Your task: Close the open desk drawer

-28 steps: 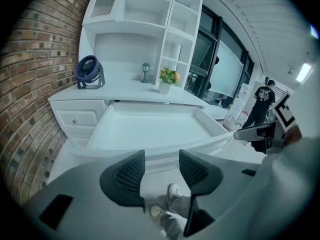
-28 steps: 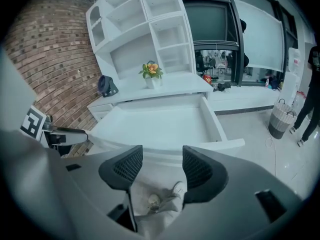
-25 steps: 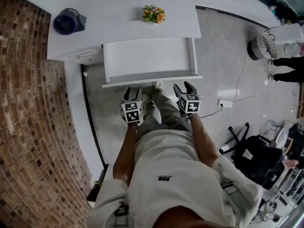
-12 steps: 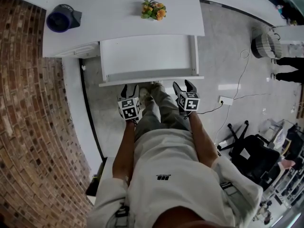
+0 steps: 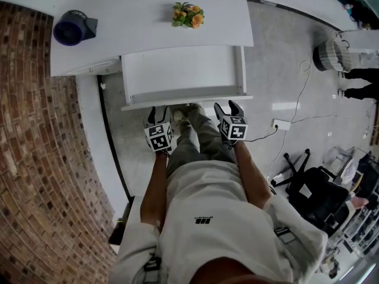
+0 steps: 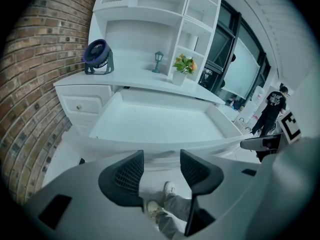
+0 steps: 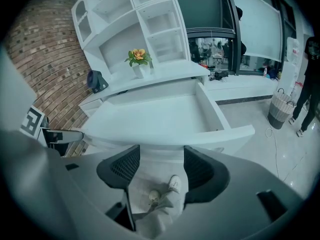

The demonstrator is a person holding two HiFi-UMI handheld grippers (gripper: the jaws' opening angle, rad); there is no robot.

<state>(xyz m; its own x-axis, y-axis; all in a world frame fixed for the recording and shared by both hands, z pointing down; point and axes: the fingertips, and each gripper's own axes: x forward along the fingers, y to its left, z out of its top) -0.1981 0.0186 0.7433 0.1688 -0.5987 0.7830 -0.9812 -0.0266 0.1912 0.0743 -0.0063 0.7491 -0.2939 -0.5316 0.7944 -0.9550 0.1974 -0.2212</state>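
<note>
The white desk [image 5: 148, 22] has its wide drawer [image 5: 180, 76] pulled out toward me, and the drawer is bare inside [image 6: 155, 124] [image 7: 160, 116]. Its front panel [image 5: 186, 100] runs across just ahead of both grippers. My left gripper [image 5: 158, 112] hangs open close below the panel's left part, holding nothing. My right gripper [image 5: 228, 107] is open too, just under the panel's right part. In the left gripper view the open gripper [image 6: 161, 170] points at the panel's underside; the right gripper [image 7: 161, 165] does the same in its own view.
On the desktop stand a dark blue fan [image 5: 72, 27] at the left and a small pot of orange flowers [image 5: 188, 14]. A brick wall [image 5: 41, 158] runs along the left. A small side drawer [image 6: 80, 106] sits left of the open one. A cable [image 5: 296, 120] and chair [image 5: 311, 191] lie right.
Both grippers have moved up closer to the drawer's front panel. The drawer stands open as before.
</note>
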